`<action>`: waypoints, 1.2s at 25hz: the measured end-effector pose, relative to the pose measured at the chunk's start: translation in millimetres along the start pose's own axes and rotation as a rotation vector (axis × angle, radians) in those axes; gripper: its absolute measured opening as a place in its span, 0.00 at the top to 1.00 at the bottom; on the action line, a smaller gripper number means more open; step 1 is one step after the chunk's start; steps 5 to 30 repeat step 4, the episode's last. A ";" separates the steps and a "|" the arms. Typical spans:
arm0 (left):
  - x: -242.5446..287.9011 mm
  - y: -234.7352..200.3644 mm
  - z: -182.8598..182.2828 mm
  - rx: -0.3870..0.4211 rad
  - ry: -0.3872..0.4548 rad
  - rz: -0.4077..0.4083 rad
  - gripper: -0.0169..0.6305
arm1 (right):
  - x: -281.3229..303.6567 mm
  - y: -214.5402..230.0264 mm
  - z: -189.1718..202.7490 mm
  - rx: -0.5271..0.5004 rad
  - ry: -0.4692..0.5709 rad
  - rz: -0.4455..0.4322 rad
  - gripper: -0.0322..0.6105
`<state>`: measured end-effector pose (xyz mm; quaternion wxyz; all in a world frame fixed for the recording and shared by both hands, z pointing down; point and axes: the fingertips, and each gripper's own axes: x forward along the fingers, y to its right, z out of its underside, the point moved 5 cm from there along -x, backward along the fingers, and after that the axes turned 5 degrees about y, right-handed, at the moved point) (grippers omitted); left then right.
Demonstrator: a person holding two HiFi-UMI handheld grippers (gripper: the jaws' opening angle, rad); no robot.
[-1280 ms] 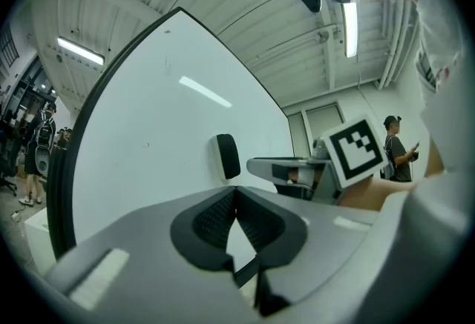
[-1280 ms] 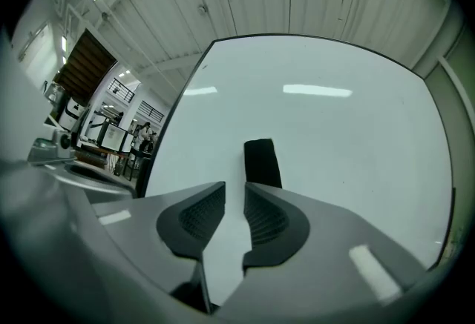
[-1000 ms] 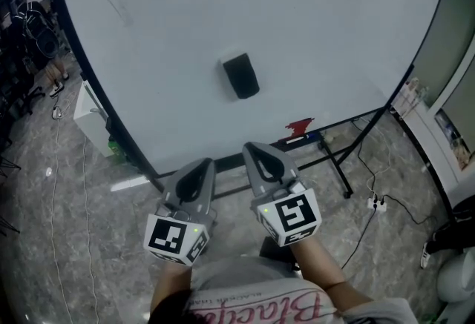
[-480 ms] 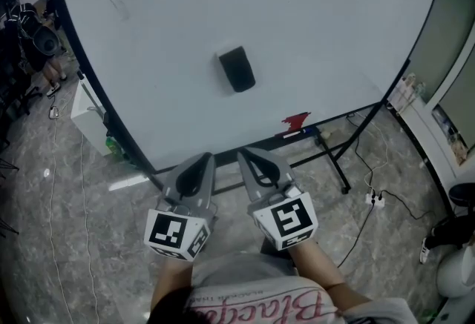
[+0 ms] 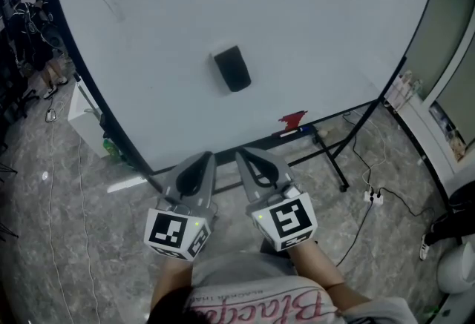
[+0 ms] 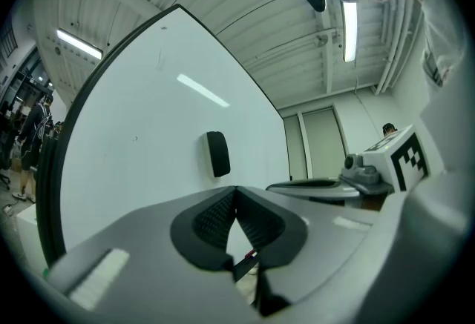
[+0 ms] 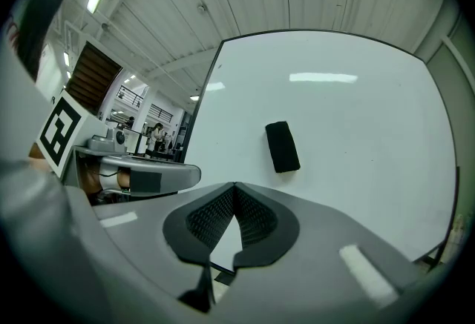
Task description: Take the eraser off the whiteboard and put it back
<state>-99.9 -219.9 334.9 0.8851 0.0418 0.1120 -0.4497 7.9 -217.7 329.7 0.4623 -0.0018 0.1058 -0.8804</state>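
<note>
Well, in the head view the whiteboard (image 5: 319,18) fills the upper part, leaning on a dark stand (image 5: 338,167) over a grey marbled floor (image 5: 67,241). The eraser (image 5: 231,68), black and a little tilted, sticks to the whiteboard near its middle. Below the whiteboard's lower edge the left gripper (image 5: 200,161) and the right gripper (image 5: 248,158) sit side by side, close together, both aimed at the whiteboard and well apart from the eraser. Something red (image 5: 293,120) lies on the whiteboard's bottom rail, to the right of the grippers and below the eraser. A white power strip (image 5: 373,199) lies on the floor beyond the whiteboard's right corner.

Next, the left gripper view: its two jaws are pressed together, the ribbed pads (image 6: 215,217) meeting at the tip with nothing between them. Straight above the tip the eraser (image 6: 217,154) hangs on the whiteboard, clear of the jaws. The right gripper juts in from the right, level with the tip.

Last, the right gripper view: these jaws are pressed together too, pads (image 7: 256,217) touching at the tip, holding nothing. The eraser (image 7: 282,146) sits on the whiteboard above and slightly right of the tip, apart from it. The left gripper shows at the left edge.
</note>
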 end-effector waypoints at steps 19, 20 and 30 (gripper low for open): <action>0.5 1.5 0.5 0.000 0.002 0.004 0.98 | -0.5 0.2 -0.4 -0.004 0.001 0.000 0.95; 0.5 1.5 0.5 0.000 0.002 0.004 0.98 | -0.5 0.2 -0.4 -0.004 0.001 0.000 0.95; 0.5 1.5 0.5 0.000 0.002 0.004 0.98 | -0.5 0.2 -0.4 -0.004 0.001 0.000 0.95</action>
